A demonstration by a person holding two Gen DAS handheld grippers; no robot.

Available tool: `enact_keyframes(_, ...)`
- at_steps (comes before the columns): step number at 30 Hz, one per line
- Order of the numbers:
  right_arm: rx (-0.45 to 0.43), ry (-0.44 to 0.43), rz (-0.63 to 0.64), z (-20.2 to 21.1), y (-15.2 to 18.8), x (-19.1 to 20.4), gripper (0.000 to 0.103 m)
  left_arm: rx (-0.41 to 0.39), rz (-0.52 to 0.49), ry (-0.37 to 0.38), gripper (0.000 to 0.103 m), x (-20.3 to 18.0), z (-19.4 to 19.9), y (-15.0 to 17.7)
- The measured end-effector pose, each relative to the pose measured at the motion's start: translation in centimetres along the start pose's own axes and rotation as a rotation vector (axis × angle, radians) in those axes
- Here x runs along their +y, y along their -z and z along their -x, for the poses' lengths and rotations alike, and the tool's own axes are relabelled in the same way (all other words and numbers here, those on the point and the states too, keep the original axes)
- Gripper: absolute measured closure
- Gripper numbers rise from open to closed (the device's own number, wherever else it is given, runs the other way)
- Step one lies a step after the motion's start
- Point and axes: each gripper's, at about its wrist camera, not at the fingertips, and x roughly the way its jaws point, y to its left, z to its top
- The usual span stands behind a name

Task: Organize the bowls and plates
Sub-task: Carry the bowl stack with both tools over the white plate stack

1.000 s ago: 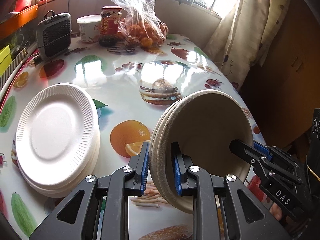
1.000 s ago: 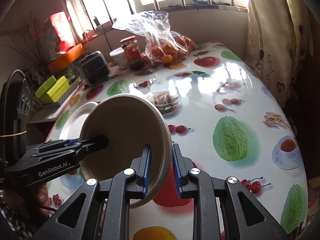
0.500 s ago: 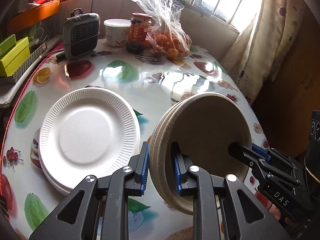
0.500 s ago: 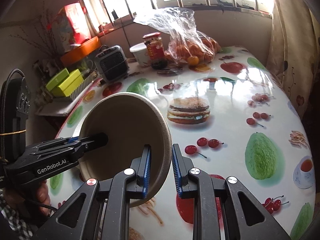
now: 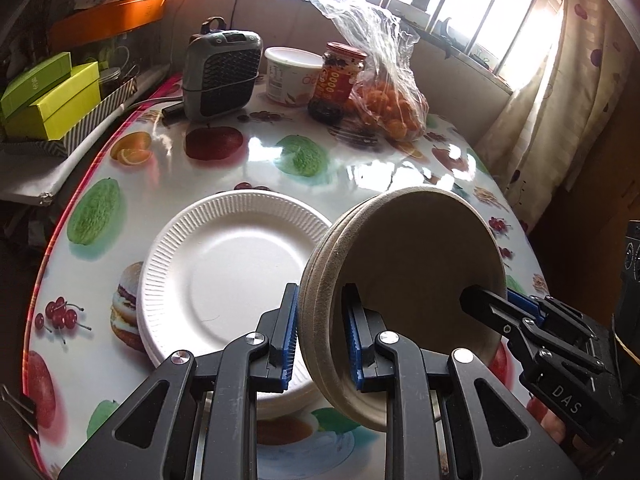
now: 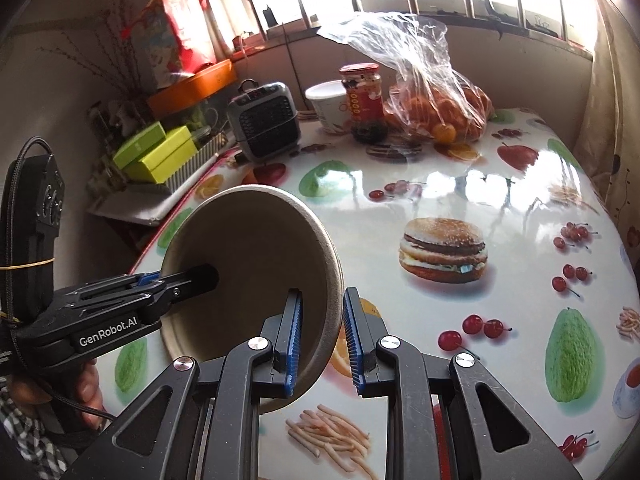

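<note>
Both the left gripper (image 5: 319,336) and right gripper (image 6: 321,338) pinch opposite rims of the tilted bowl stack (image 5: 404,280) above the white plates (image 5: 224,276); uneven pull could separate the nested bowls.

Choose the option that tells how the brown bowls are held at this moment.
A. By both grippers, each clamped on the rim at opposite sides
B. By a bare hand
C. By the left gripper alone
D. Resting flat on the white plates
A: the left gripper and the right gripper each pinch the rim of the nested brown bowls, tilted above the table.
</note>
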Motion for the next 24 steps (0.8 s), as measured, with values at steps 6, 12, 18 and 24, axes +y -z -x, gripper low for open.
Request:
enact_keyframes(6, 0.014, -0.028, 0.018, -1.5, -1.1, 1.3, 0.083, -0.006, 0.026, -0.022, 0.081, 2.0, 0.3, -0.5)
enact_keyframes(12, 0.030, -0.059, 0.050, -2.9, -2.1, 3.0, 0.083, -0.021, 0.053, -0.058, 0.081, 3.7, 0.9, -1.0)
enact_keyframes(18, 0.060, -0.090, 0.068, -4.7, -2.8, 4.3, 0.083, -0.029, 0.090, -0.080, 0.081, 5.6, 1.2, -1.5)
enact_keyframes(24, 0.095, -0.112, 0.087, -6.6, -3.2, 5.3, 0.083, -0.022, 0.115, -0.098, 0.081, 7.2, 1.0, -1.7)
